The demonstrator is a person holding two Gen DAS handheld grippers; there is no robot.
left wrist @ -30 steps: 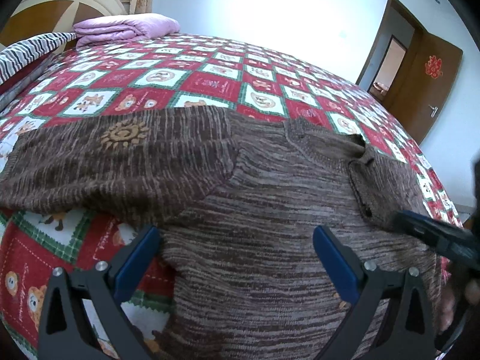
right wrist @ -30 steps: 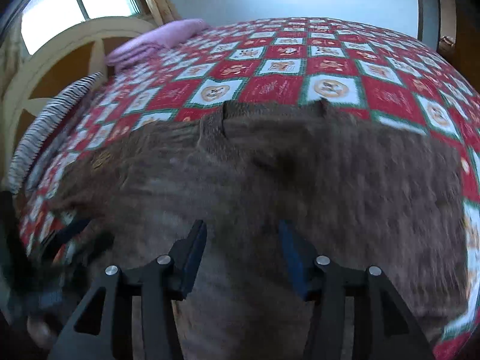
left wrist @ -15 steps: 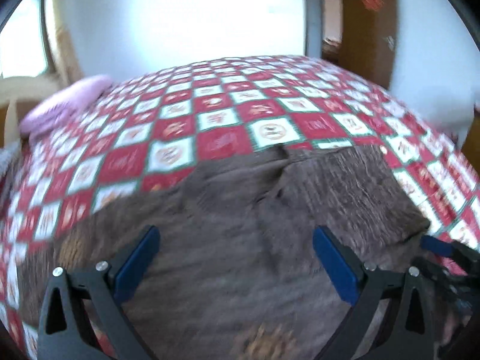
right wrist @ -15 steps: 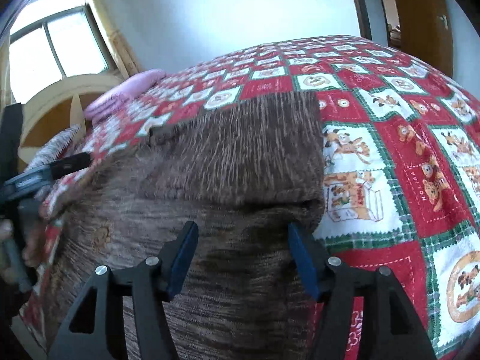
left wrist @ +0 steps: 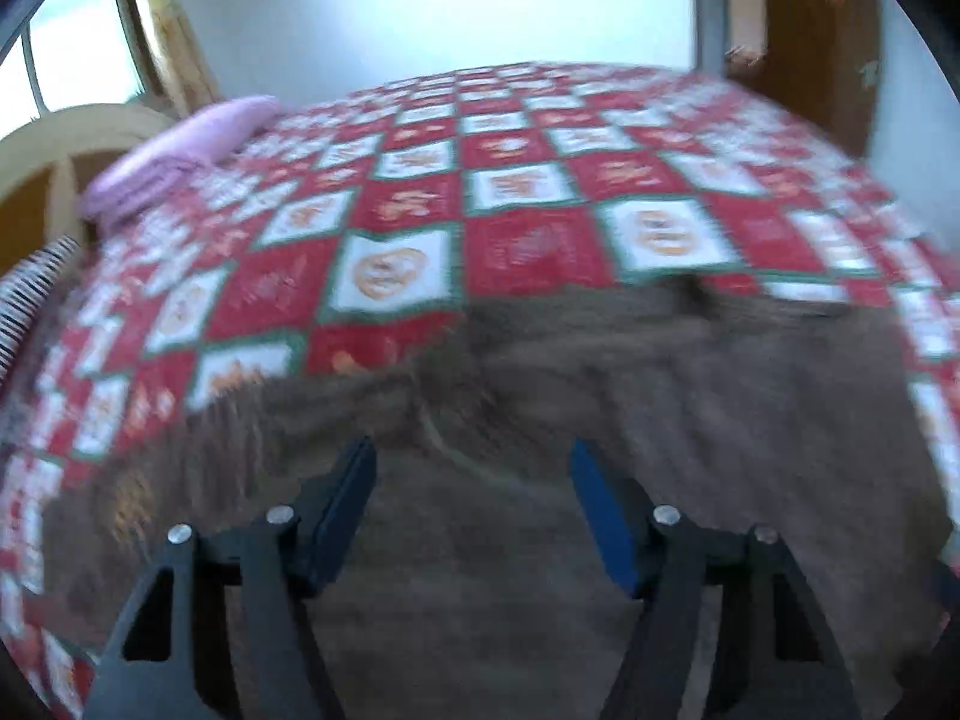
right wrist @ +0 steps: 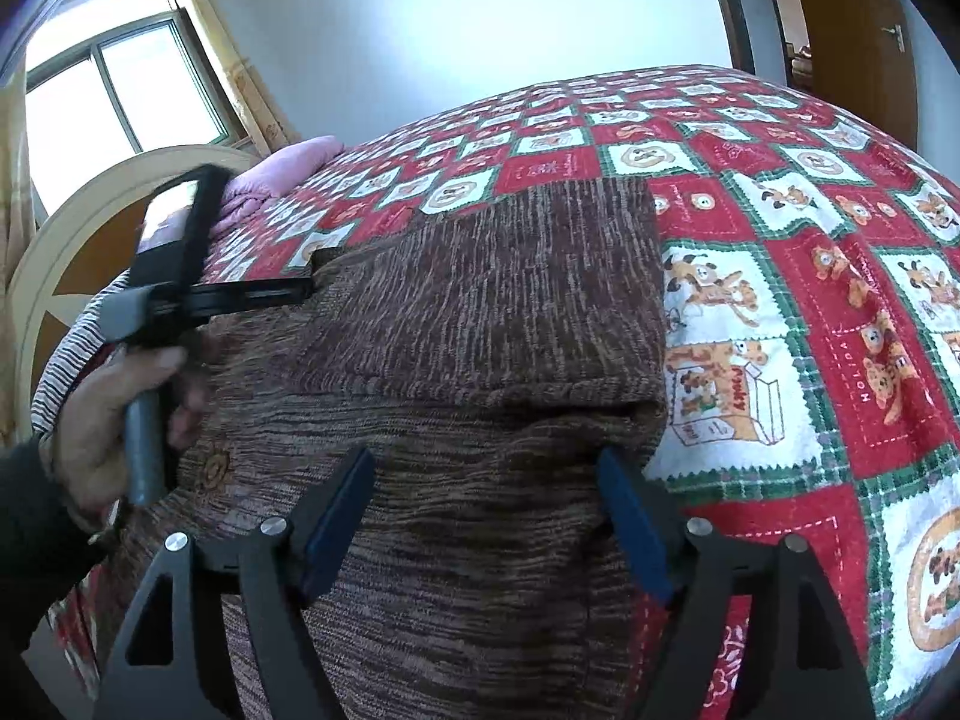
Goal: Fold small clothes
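A brown knitted sweater lies flat on the bed's red, white and green quilt. One sleeve is folded across its body. My right gripper hovers over the sweater's near right part, its jaws opening, and no cloth is pinched between the blue pads. My left gripper, held by a hand, reaches in from the left toward the collar. In the blurred left wrist view the left gripper hangs over the sweater, jaws closing, with nothing visibly gripped.
A folded pink blanket and a striped pillow lie by the curved wooden headboard at the far left. A window is behind it. A brown door stands at the far right. Bare quilt stretches beyond the sweater.
The left gripper swung from the sweater's left sleeve toward the collar, and its jaws narrowed. The right gripper shifted to the sweater's right edge, and its jaws widened.
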